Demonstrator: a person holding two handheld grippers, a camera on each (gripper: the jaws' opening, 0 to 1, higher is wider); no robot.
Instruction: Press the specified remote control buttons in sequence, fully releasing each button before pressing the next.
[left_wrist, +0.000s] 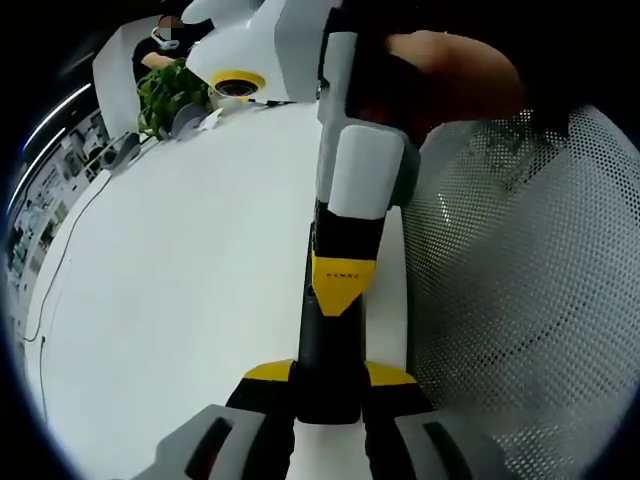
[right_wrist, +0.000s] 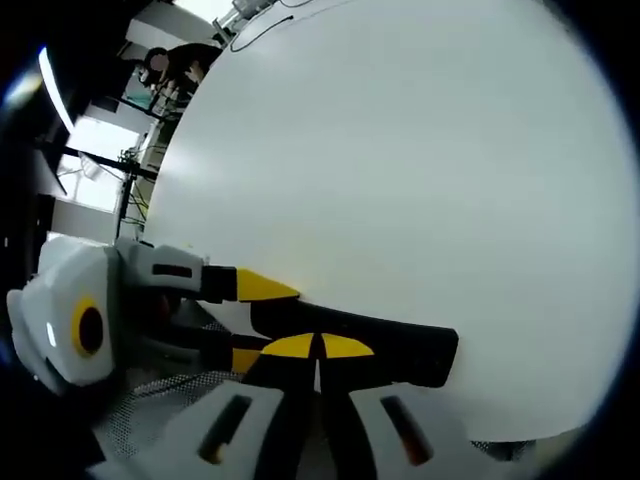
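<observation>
A: Where is the remote control (left_wrist: 335, 350)?
B: A black bar lying at the edge of the white bench (left_wrist: 180, 290); the left gripper (left_wrist: 330, 385) has its yellow-tipped jaws clenched on one end of it.
A: And the right gripper (right_wrist: 318, 348)?
B: In the right gripper view its yellow tips sit together atop the remote control (right_wrist: 385, 345); jaws look closed. The left gripper (right_wrist: 185, 300) comes in from the left; a white mesh chair (left_wrist: 520, 300) stands beside the bench.
</observation>
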